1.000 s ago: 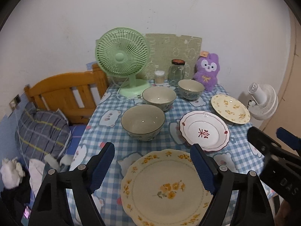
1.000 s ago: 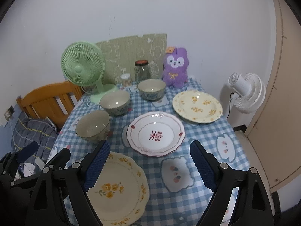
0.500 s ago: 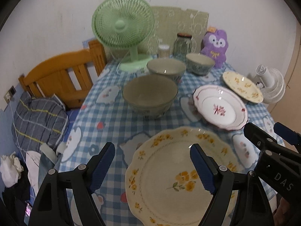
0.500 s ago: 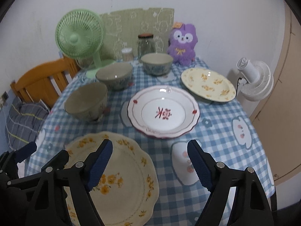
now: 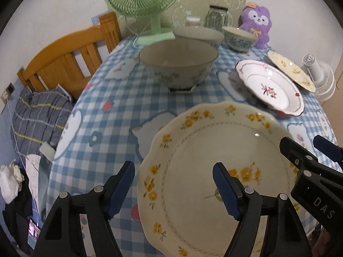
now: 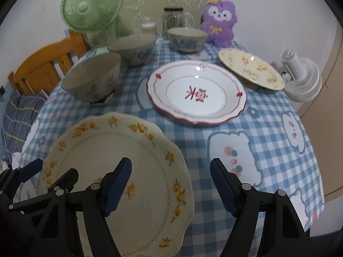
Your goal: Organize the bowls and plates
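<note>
A large cream plate with yellow flowers lies at the near edge of the checked table. My left gripper hangs low over its left rim, one finger on each side, jaws closing, pads not touching. My right gripper straddles its right rim the same way, also closing. Behind lie a white red-rimmed plate and a smaller cream plate. Three bowls stand in a row at the back left.
A green fan, a glass jar and a purple plush line the back wall. A white fan stands off the right edge. A wooden bed frame and bedding lie left of the table.
Both grippers have come down toward the near flowered plate, which now fills the lower part of each view. Both pairs of jaws have narrowed a little.
</note>
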`<state>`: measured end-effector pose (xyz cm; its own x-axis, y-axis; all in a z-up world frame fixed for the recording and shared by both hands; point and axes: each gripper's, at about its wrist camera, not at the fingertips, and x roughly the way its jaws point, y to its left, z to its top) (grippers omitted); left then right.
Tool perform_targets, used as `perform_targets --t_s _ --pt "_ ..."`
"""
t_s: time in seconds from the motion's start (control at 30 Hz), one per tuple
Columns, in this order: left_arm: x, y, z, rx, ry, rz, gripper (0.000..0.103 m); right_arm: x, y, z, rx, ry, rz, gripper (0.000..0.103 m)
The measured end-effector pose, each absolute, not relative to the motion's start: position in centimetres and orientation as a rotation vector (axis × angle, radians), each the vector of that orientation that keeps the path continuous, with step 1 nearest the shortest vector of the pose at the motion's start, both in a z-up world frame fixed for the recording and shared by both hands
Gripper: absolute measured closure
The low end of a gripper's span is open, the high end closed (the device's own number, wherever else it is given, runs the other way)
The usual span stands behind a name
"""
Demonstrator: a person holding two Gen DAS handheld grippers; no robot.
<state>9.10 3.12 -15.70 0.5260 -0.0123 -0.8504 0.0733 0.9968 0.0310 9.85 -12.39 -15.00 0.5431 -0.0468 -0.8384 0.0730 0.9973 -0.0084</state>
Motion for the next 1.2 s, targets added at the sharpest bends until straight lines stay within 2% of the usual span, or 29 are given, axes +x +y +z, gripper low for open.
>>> perform_targets --t_s 0.17,0.3,0.5,1.2 --pt "9.3 3.3 -16.9 0.051 1.056 -0.052 0.029 10.0 -12.4 -16.3 0.02 1.029 -0.081 0.027" --pt "9.5 3.3 -17.4 0.052 1.073 -0.047 0.033 10.4 -12.5 -17.1 0.021 1.062 -0.078 0.035" --pt "10.1 3.5 -17.9 0.037 1.09 -0.051 0.033 11.2 -12.5 -18.2 0.033 1.109 -0.082 0.042" --pt "10.7 3.4 -17.6 0.037 1.149 -0.083 0.034 11.3 -12.3 -17.7 0.035 1.155 -0.097 0.042"
